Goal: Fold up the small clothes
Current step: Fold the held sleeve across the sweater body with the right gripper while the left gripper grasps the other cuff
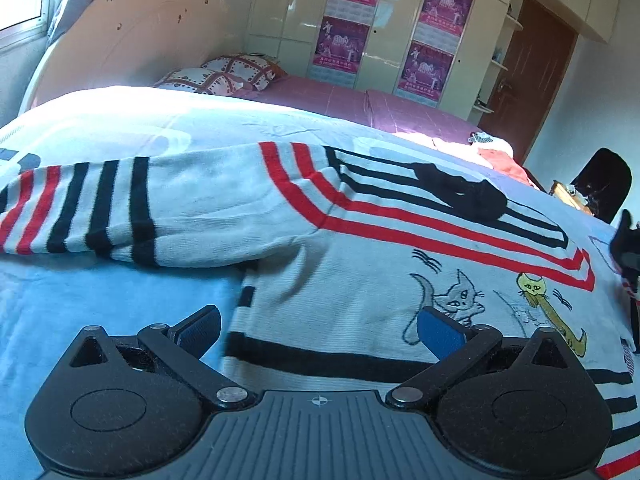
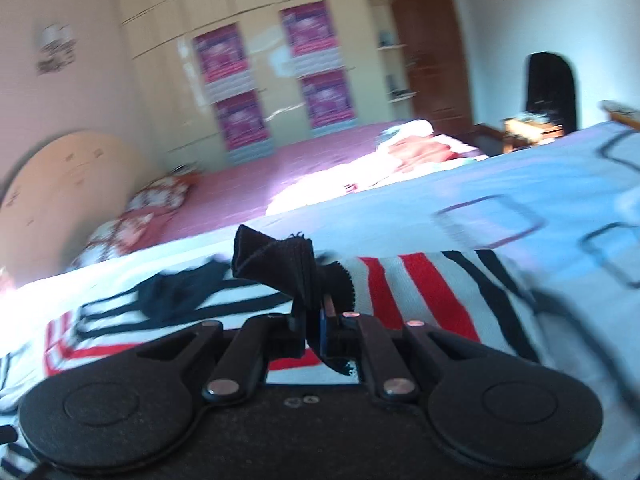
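Observation:
A small white sweater with red and black stripes and cat drawings lies flat on the blue bedspread. Its left sleeve stretches out to the left. My left gripper is open and empty, low over the sweater's hem. My right gripper is shut on the black cuff of the sweater's right sleeve and holds it lifted. The right gripper also shows at the right edge of the left wrist view. The black collar lies to its left.
A second bed with a pink sheet, pillows and a pile of clothes lies beyond. A wardrobe with posters, a brown door and a dark chair stand behind.

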{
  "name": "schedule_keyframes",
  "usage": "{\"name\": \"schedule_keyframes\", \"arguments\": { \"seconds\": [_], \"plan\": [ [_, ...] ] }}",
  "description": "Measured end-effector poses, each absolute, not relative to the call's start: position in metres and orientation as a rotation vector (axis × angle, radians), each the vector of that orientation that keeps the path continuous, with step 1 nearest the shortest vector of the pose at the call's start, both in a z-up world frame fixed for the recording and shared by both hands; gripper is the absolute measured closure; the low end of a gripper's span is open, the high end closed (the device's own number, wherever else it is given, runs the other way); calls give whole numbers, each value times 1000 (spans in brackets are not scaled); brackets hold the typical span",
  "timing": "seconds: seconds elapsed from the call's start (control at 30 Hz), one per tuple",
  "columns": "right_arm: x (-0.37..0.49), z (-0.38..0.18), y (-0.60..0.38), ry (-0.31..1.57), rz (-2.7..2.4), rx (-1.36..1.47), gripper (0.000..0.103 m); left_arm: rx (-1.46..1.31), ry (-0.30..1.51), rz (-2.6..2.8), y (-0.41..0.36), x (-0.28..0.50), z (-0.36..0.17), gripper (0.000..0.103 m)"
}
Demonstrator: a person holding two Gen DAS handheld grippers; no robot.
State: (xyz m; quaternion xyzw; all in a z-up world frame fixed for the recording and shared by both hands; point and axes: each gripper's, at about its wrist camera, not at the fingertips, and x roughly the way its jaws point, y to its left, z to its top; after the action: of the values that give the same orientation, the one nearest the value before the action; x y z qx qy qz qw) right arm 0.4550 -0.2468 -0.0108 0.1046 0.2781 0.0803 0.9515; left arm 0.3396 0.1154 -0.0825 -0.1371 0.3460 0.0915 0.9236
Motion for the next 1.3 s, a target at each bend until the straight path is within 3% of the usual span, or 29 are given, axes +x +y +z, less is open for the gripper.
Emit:
{"name": "schedule_keyframes", "arguments": {
  "seconds": [0.23,0.47,0.53,0.6,0.87,0.97,1.23,1.27,1.3],
  "plan": [
    [462,-31,-139,655,333,197,96,-322,680,254,169,314,-79,0],
    [464,-61,-99,761,392,208,95,-348,677,282,196,308,-84,0],
    [458,-67,-96,743,404,196,88,-360,674,255,195,312,-83,0],
    [450,-64,-95,734,458,180,60,-373,666,218,190,319,-81,0],
    [400,-17,-143,606,415,169,63,-559,681,-93,128,390,-90,1],
    [389,-13,-170,608,358,180,63,-632,755,-202,98,424,-107,47],
    [369,-17,-232,615,247,238,62,-715,813,-221,55,490,-145,51],
    [368,-19,-237,618,236,244,62,-685,814,-208,51,496,-146,81],
    [367,-20,-243,623,224,253,62,-660,826,-195,48,503,-146,99]
  ]
}}
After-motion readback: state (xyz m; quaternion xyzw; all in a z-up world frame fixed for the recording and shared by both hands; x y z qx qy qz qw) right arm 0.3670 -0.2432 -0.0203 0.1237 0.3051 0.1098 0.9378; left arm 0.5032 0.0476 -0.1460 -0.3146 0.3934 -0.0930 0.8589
